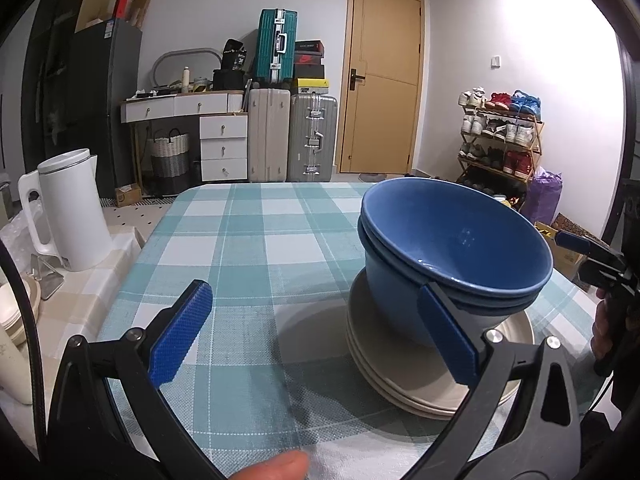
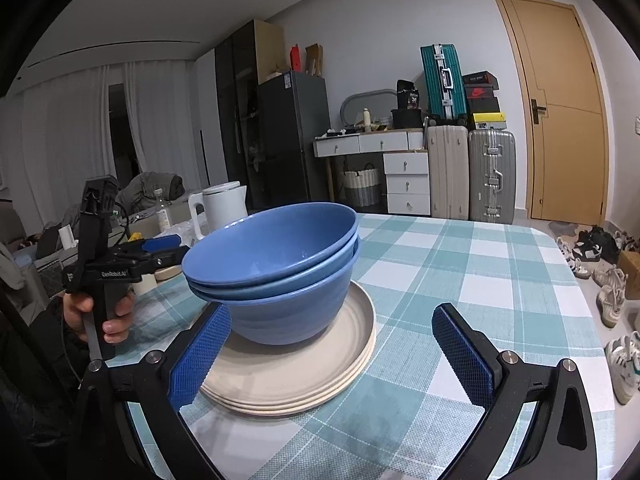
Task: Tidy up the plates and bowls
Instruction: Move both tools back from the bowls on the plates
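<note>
A nested stack of blue bowls [image 1: 452, 248] sits on a stack of cream plates [image 1: 424, 392] on the checked tablecloth [image 1: 248, 240]. My left gripper [image 1: 316, 336] is open and empty, just left of the stack; its right finger is beside the bowls' wall. In the right wrist view the bowls [image 2: 276, 268] stand on the plates [image 2: 288, 380]. My right gripper [image 2: 332, 356] is open and empty, with its left finger by the bowls and plates. The left gripper [image 2: 160, 250] shows there at the left, held in a hand.
A white kettle [image 1: 68, 208] stands on a side surface left of the table, with cream dishes [image 1: 16, 316] near it. Suitcases [image 1: 292, 136], a drawer desk and a door stand behind. A shoe rack [image 1: 500, 136] is at the right. Shoes [image 2: 612, 292] lie on the floor.
</note>
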